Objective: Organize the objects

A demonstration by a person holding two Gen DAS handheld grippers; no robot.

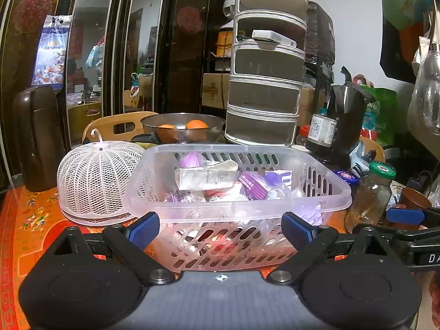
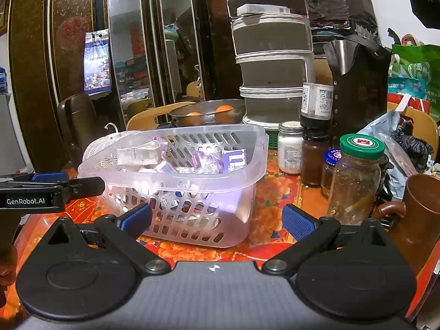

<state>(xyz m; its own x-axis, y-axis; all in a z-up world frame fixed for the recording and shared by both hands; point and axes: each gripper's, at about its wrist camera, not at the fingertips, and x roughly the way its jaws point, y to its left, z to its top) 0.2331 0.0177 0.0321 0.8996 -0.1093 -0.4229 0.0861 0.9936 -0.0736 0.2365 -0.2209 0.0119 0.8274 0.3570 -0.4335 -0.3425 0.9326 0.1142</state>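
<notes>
A clear slotted plastic basket (image 1: 324, 192) holding several purple and white packets sits on the red patterned table; it also shows in the right wrist view (image 2: 247, 148). My left gripper (image 1: 221, 228) is open, its blue pads just in front of the basket's near wall, empty. My right gripper (image 2: 217, 218) is open and empty, facing the basket's right corner. A glass jar with a green lid (image 2: 356, 181) stands right of it; the jar also shows in the left wrist view (image 1: 370, 195). The left gripper's fingers (image 2: 49, 183) show at left in the right wrist view.
A white mesh food cover (image 1: 93, 181) sits left of the basket. A dark thermos (image 1: 35, 140), a bowl with oranges (image 1: 184, 126), a grey tiered container (image 1: 264, 82), several jars (image 2: 290, 147) and a brown cup (image 2: 420, 217) crowd the table.
</notes>
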